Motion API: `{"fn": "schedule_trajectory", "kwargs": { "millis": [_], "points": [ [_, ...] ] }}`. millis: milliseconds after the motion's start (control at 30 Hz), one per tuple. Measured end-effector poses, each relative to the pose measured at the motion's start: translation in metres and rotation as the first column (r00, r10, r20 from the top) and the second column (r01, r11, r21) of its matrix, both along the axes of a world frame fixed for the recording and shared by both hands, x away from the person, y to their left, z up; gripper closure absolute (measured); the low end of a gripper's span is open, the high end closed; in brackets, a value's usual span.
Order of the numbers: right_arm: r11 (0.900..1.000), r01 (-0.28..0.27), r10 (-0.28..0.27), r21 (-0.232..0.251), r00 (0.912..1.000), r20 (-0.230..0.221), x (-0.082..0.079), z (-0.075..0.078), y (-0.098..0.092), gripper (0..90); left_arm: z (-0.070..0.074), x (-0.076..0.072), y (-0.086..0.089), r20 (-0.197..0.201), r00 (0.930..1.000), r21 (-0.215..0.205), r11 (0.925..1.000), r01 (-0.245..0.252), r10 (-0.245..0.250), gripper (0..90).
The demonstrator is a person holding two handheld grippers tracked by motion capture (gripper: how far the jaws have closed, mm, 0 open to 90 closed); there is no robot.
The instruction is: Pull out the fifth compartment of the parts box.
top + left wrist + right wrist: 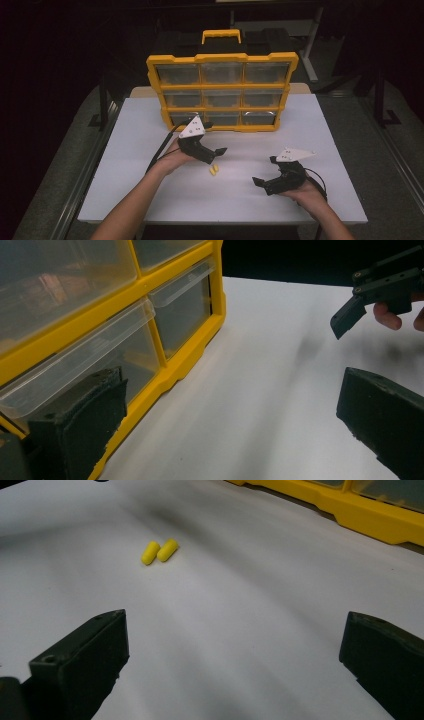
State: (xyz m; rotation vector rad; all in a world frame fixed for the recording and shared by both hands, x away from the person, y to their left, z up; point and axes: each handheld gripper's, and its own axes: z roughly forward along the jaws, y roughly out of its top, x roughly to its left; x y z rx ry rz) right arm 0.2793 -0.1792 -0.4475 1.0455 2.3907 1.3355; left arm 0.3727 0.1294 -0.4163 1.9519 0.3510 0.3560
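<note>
Two yellow foam earplugs (214,170) are seen lying side by side on the white table (150,200), just below the left gripper (212,152) and left of the right gripper (265,172). Both grippers are held wide open with nothing between their jaws. A yellow drawer organizer (222,92) is seen standing just behind the left gripper.

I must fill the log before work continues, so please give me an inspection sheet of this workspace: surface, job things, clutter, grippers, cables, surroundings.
Surface: white table top, flat, no spill seen.
Job's things: two yellow earplugs lying side by side between the grippers, held by neither; yellow drawer organizer standing upright at the far side, nine clear drawers, all look shut.
Clutter: nothing seen.
Grippers: left gripper open, empty, near the organizer's lower left corner; right gripper open, empty, aimed toward the earplugs.
Cables: black cable trails from the left gripper over the table; another loops behind the right gripper.
Surroundings: dark room, grey floor, little else can be told.
</note>
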Motion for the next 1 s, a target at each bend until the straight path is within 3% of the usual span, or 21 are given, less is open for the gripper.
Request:
{"fn": "schedule_trajectory", "kwargs": {
  "millis": [533, 1000],
  "points": [
    [1.000, -0.002, 0.002, 0.000, 1.0000, 0.002, -0.0003, 0.0004, -0.0002, 0.0, 0.0014, -0.0029, -0.0010, 0.066, 0.9978, 0.013, 0.9999, -0.004, 0.003, 0.0],
    [1.000, -0.006, 0.006, -0.002, 1.0000, 0.007, -0.0009, 0.0009, -0.0002, 0.0, 0.0009, -0.0062, -0.0033, 0.128, 0.9918, 0.056, 0.9984, -0.003, -0.004, 0.0]
  ]
}}
